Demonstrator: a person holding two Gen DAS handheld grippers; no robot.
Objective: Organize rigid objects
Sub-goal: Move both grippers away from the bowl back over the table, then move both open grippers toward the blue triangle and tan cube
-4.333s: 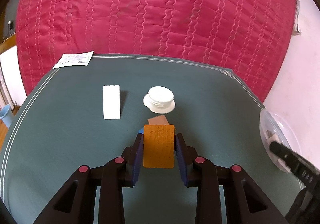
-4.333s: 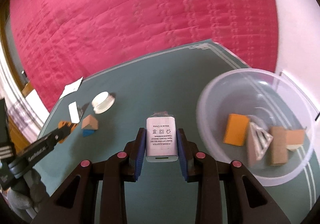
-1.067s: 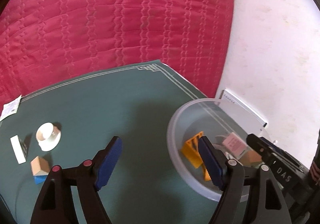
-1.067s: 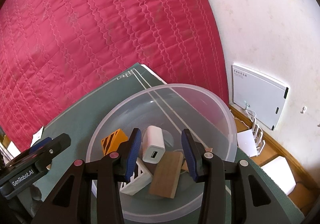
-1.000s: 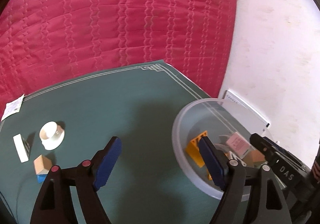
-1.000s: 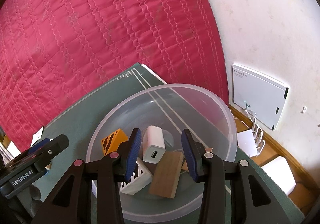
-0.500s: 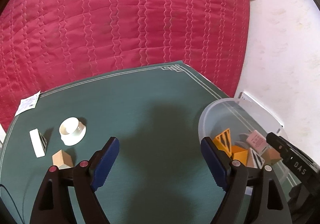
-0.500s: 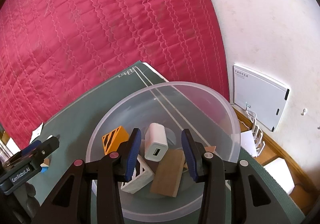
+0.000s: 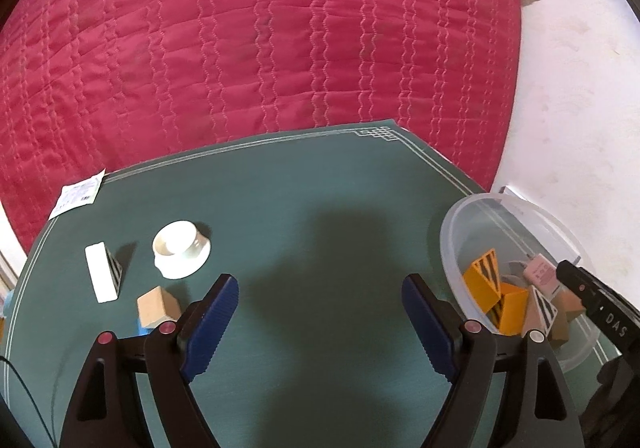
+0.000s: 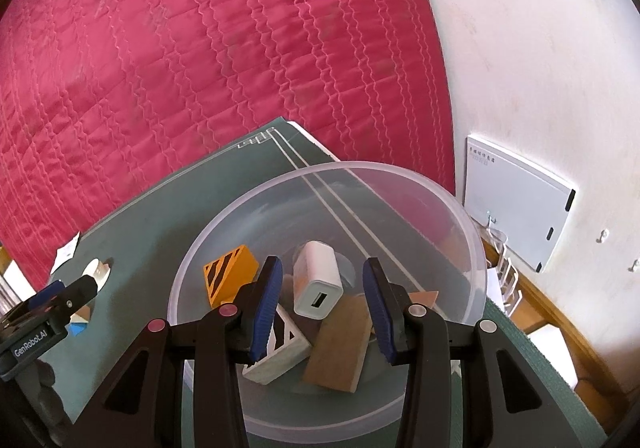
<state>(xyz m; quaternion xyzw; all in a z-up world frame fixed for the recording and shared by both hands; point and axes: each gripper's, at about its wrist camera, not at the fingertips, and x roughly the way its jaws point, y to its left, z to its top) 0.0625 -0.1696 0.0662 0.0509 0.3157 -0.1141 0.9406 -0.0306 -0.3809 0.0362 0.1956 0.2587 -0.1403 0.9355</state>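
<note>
My right gripper (image 10: 322,266) hovers over a clear plastic bowl (image 10: 460,216). Its jaws are a little apart and the pads touch nothing. A white charger (image 10: 318,284) lies below them in the bowl, on an orange striped block (image 10: 228,276), a white striped block (image 10: 280,352) and a brown wooden block (image 10: 340,344). My left gripper (image 9: 320,284) is wide open and empty over the green mat (image 9: 320,208), left of the bowl (image 9: 452,232). On the mat's left lie a white round cap (image 9: 180,248), a white bar (image 9: 100,276) and a tan block (image 9: 156,306).
A paper packet (image 9: 78,194) lies at the mat's far left corner. A red quilt (image 9: 260,48) hangs behind the table. A white wall with a flat white box (image 10: 520,204) stands to the right. The right gripper's finger (image 9: 592,300) reaches over the bowl.
The left gripper has swung left away from the bowl, so the bowl now sits at the right edge of its view and the mat's objects show more. The right gripper has stayed over the bowl.
</note>
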